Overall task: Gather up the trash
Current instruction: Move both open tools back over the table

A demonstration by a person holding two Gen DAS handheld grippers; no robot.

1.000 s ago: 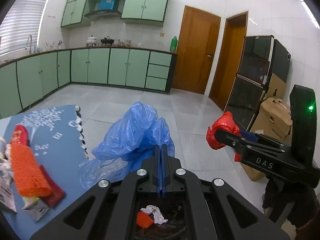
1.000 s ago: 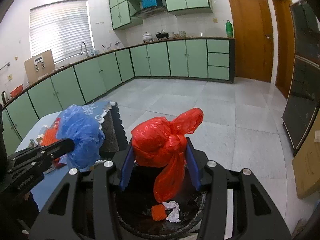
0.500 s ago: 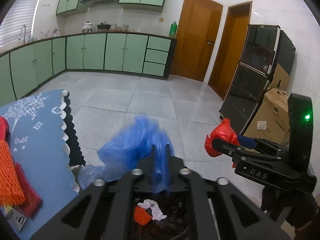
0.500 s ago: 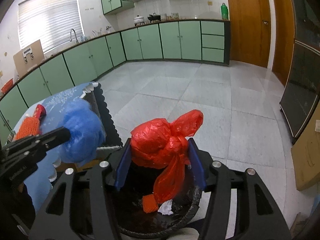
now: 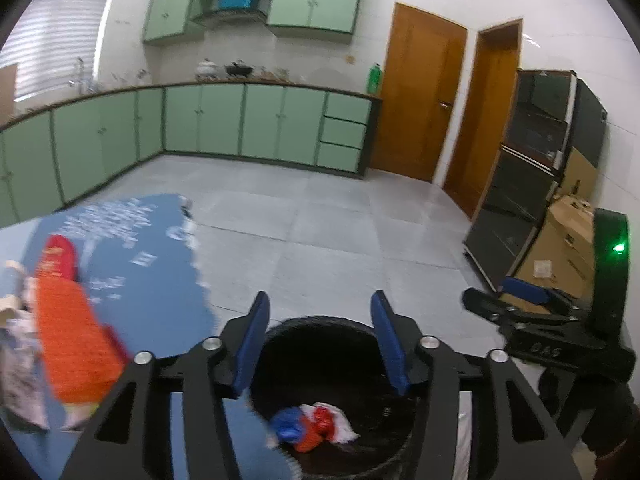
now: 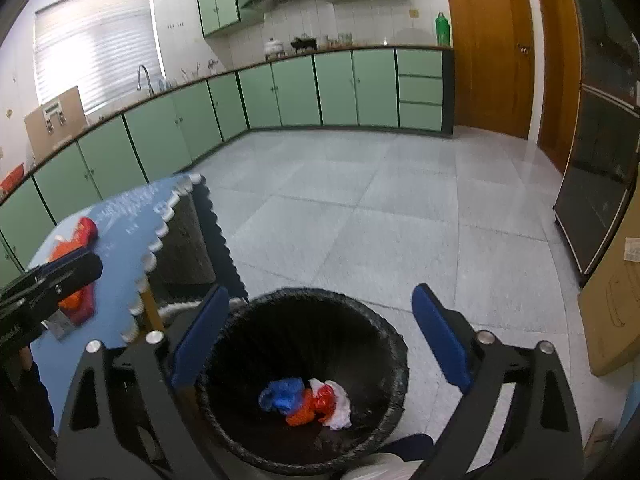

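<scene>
Both grippers hang over the round black bin with the black liner (image 6: 394, 354); the left gripper (image 5: 320, 340) has its blue pads about half way apart and holds nothing, and its jaws have just been opening; the right gripper (image 6: 320, 340) has its blue pads very wide apart and holds nothing too, and its jaws have just been opening as well.

The crumpled blue plastic bag (image 6: 280, 394) and the knotted red plastic bag (image 6: 324, 398) now lie at the bottom of the bin, next to an orange scrap (image 6: 301, 414) and a white crumpled tissue (image 6: 340, 410); so the drop looks done.

More trash waits on the table with the blue patterned cloth (image 5: 152, 280): an orange net sleeve (image 5: 76, 340), a red wrapper (image 5: 59, 254) and some pale paper bits (image 5: 18, 372).

To do this step well, I think the hands should lift straight up first, so the pads do not catch the bin's liner; then go to the table with jaws open; take one soft thing at a time, pinch it in the middle, and let go only when it is right over the bin.
</scene>
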